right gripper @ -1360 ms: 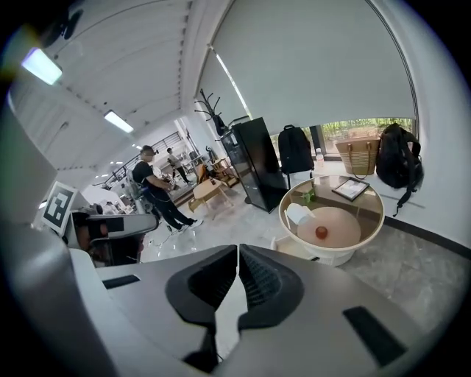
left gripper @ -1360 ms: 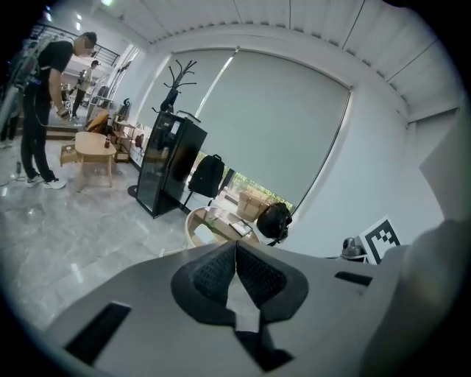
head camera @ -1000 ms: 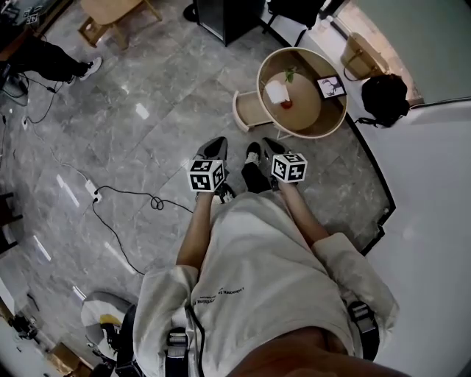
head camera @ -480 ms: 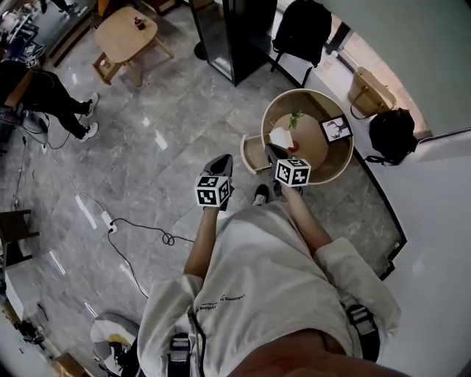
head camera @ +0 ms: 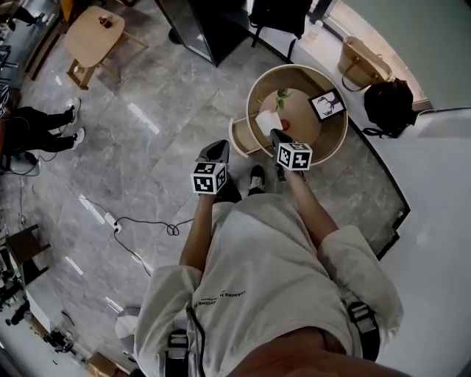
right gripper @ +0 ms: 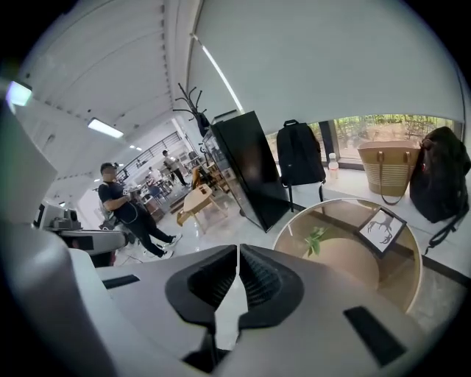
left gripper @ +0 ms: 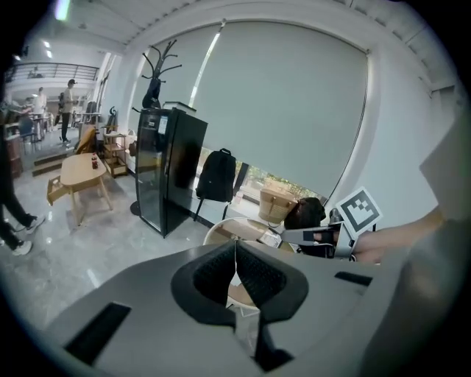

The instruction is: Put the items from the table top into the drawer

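While both grippers are held out in front of the person in the head view, the round wooden counter sits in the upper middle of the frame, with a raised rim around its top. Its drawer stands pulled out on the counter's left side. It points toward the left of the frame, and its long axis runs roughly top to bottom.

On the top, a white folded item lies at the left edge with a small red thing just beside it. A green sprig lies with its length running up the frame, and a picture frame sits at the upper right, next to the rim.

The right gripper points up the frame, its tips over the counter's left edge near the white item. Its fingers are pressed together with nothing between them. The left gripper is to the lower left of the drawer, over the floor, and its fingers are likewise closed and empty.

The floor is grey marbled tile, with a cable trailing across it at the left. A black cabinet and a black backpack stand along the top edge. A tan basket bag and a black bag sit at the upper right, and a small wooden table at the upper left.
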### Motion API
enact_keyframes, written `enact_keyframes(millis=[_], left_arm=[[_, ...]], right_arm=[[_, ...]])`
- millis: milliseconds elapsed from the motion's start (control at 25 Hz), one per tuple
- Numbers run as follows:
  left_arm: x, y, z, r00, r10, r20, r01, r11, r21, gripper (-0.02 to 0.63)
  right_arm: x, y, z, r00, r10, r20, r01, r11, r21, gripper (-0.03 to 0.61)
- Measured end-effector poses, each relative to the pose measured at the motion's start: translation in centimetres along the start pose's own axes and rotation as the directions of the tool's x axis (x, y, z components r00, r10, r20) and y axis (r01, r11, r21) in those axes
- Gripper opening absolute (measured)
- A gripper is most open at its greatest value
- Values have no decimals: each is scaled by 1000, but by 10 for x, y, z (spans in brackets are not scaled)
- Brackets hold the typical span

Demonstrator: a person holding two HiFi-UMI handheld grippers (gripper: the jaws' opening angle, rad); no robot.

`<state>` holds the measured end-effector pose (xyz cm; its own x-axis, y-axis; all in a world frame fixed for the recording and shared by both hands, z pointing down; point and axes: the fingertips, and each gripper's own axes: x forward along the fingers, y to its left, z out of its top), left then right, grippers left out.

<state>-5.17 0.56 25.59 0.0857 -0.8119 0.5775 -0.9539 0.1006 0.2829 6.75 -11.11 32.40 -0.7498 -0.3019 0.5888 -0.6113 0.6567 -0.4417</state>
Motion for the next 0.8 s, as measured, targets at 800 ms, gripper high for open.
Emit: enact_keyframes(millis=[800], left_arm=[[144,56,-52,949,-200,-244,189,980,-67,21]], right_arm=[[117,-107,-26,980,-193,-40,197,960,200,40]])
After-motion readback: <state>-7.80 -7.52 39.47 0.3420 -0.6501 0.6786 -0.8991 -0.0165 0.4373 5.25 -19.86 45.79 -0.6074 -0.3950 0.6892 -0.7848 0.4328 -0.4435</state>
